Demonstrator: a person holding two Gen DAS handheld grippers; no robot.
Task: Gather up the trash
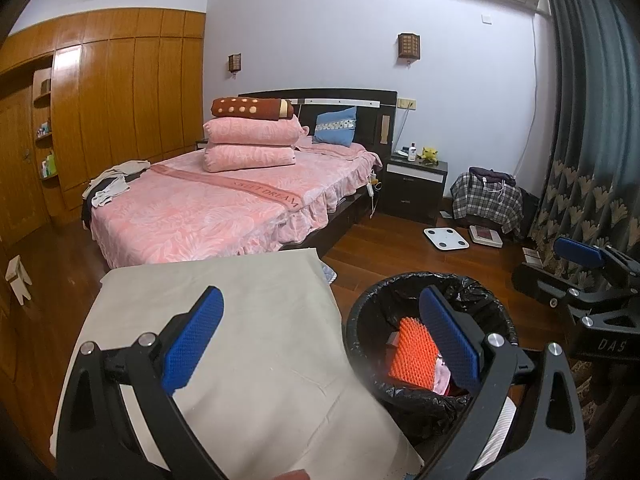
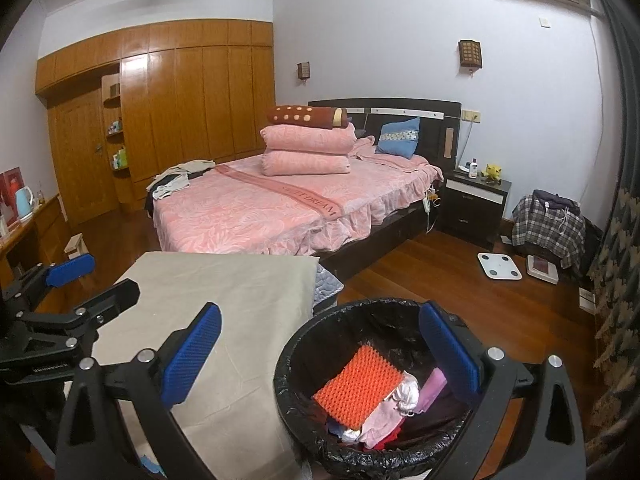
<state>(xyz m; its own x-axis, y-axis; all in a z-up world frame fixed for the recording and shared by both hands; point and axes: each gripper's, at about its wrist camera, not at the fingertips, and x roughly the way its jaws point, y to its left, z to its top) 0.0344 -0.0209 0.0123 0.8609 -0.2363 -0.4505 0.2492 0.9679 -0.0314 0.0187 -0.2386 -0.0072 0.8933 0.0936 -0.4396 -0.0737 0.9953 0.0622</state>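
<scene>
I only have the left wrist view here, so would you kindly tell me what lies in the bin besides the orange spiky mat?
Observer: The right wrist view looks deeper into the bin: beside the orange mat lie white, pink and lilac crumpled pieces.
Operator: Thank you. Is the right gripper holding anything?
Observer: No, the right gripper is open and empty above the bin's rim.
Operator: Is there anything left of the beige-covered table that I miss?
Observer: Yes, a wooden counter with a light blue kettle by the left wall.
</scene>
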